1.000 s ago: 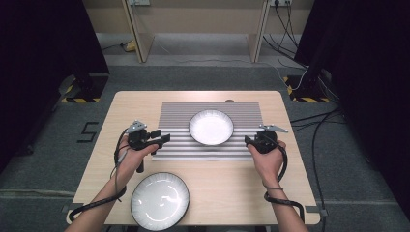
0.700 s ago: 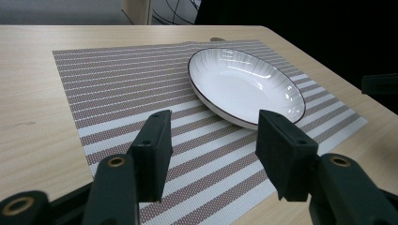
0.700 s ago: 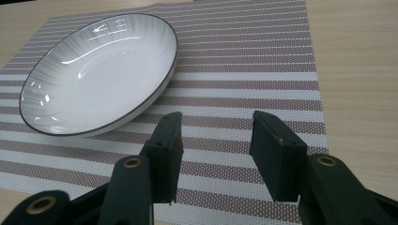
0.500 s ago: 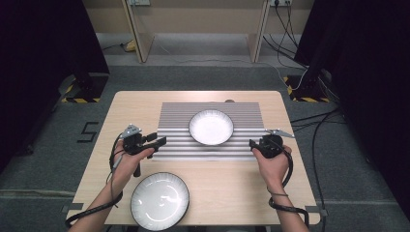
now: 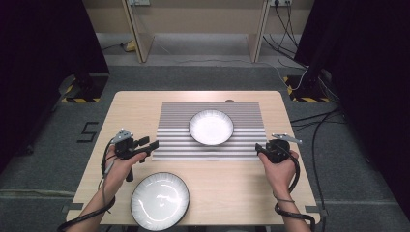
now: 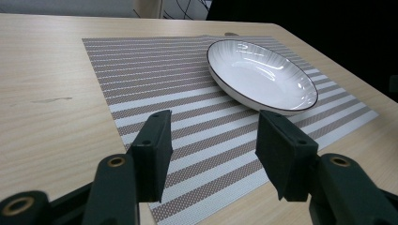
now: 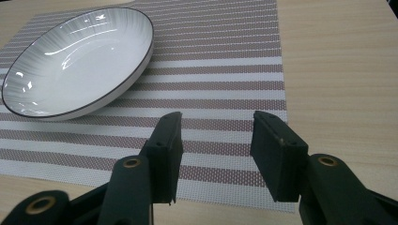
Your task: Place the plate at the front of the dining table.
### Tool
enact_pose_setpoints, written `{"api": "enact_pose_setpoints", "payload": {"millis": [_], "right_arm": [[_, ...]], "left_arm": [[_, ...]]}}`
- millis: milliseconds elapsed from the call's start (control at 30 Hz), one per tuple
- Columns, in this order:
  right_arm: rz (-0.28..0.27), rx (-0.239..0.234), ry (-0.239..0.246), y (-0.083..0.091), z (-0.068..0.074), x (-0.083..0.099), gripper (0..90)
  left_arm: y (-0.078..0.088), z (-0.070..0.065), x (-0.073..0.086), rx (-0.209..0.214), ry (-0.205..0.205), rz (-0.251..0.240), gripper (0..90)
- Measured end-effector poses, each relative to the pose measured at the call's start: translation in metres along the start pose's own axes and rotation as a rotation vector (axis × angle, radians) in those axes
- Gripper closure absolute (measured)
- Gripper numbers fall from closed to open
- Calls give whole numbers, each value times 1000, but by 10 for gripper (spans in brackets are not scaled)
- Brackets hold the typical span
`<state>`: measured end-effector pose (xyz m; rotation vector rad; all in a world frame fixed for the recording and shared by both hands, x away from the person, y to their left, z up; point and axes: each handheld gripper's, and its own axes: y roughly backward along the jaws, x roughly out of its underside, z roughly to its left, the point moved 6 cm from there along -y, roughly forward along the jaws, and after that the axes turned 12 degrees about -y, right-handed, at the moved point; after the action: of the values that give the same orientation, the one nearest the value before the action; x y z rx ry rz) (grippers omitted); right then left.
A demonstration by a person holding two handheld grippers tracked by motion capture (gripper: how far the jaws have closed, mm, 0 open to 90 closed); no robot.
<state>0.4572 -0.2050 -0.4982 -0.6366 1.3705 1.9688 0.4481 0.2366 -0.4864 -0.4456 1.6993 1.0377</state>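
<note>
Right now your left gripper (image 5: 151, 144) sits just off the mat's (image 5: 174, 113) near-left corner, released, with nothing between its jaws; in the left gripper view the jaws stand apart over the mat's striped edge. Your right gripper (image 5: 259, 149) is at the mat's near-right corner, also released and empty, and in the right gripper view its jaws open over the mat's near edge where it meets the bare table (image 5: 232, 188).

You have one plate (image 5: 211, 127) on the mat, near its middle and a little toward the far edge, lying flat and clear of both grippers. In the left gripper view this plate (image 6: 261, 75) lies ahead and to the right of the jaws; in the right gripper view the same plate (image 7: 77, 61) lies ahead and to the left. Neither gripper touches it.

A second plate (image 5: 160, 200) lies on the bare table at the near edge, left of centre, just beside your left forearm and off the mat. Your left hand (image 5: 121, 162) and right hand (image 5: 279, 166) each hold their gripper low over the table.
</note>
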Motion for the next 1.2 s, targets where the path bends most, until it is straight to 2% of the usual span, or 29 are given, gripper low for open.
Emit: {"api": "enact_pose_setpoints", "payload": {"millis": [200, 600, 900, 1200], "right_arm": [[-2, -5, -17, 6, -4, 5, 531], [-12, 17, -21, 14, -16, 10, 528], [-11, 21, -23, 19, -19, 18, 523], [-7, 11, -41, 24, -21, 27, 514]], "left_arm": [[7, 4, 3, -9, 1, -2, 457], [18, 6, 9, -13, 8, -7, 456], [29, 10, 13, -25, 13, -24, 456], [35, 11, 22, -29, 18, -18, 456]]}}
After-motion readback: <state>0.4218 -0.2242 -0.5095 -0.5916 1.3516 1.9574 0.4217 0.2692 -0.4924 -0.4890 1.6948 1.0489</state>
